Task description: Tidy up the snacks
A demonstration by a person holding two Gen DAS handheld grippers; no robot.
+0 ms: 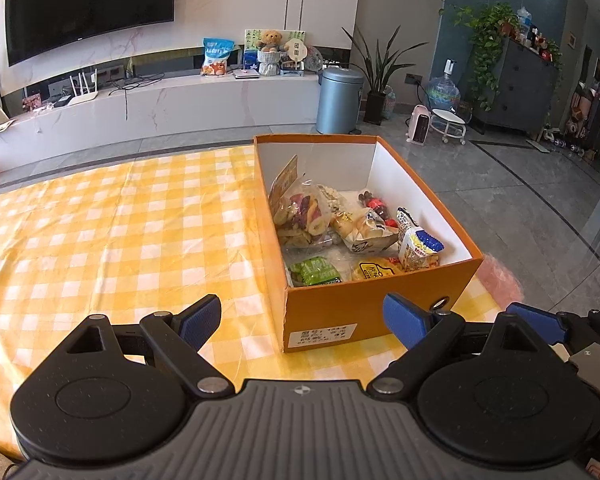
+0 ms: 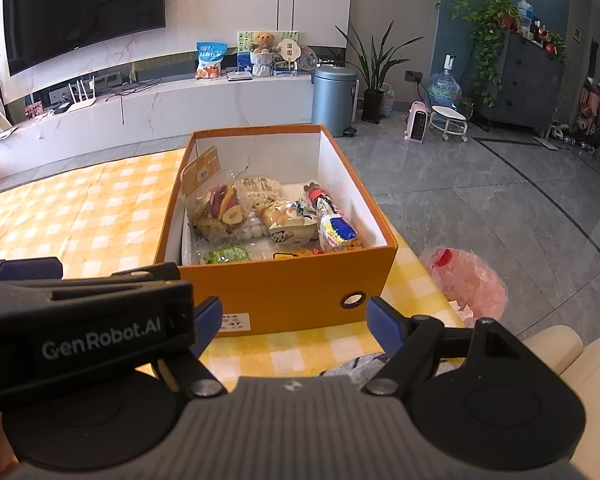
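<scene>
Both tongs, left tongs [image 1: 302,322] and right tongs [image 2: 294,320], are released and empty at 6 o'clock of the box [image 2: 284,284]; snacks [image 2: 268,220] look packed, so back off without nudging it.

An open orange cardboard box [image 1: 364,308] stands at the right end of the surface under a yellow-and-white checked cloth [image 1: 100,240]. Sealed snack packets [image 1: 340,232] lie inside it. Both grippers sit side by side before the box, the left gripper [image 1: 302,320] left of the right gripper [image 2: 294,320].
</scene>
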